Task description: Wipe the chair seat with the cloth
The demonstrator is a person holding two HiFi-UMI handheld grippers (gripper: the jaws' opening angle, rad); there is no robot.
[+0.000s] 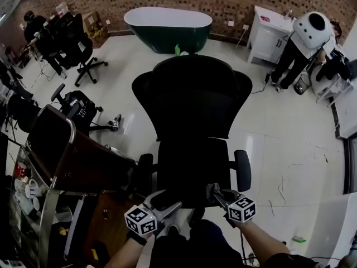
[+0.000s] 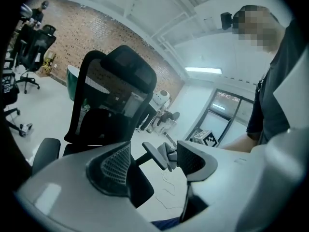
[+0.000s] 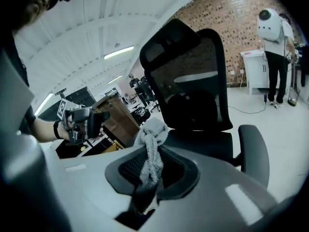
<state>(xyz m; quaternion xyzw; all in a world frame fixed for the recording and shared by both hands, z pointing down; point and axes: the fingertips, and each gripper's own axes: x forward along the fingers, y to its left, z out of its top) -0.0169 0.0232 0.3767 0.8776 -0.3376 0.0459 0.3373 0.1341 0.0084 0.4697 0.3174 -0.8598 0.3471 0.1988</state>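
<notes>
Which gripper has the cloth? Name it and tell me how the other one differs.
The right gripper: a grey cloth is pinched between its fingers. The left gripper is open, with nothing between its fingers.

Ceiling strip light point(image 3: 118, 52) blazing overhead, glare off the glossy white floor point(image 1: 279, 127); fisheye bends every edge, corners go black, my right gripper point(image 3: 152, 153) looms soft.

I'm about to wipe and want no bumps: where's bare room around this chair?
The seat lies bare between its armrests. Open floor runs right of the chair toward the white cabinet. Crowded on the left: wooden cart and another chair.
</notes>
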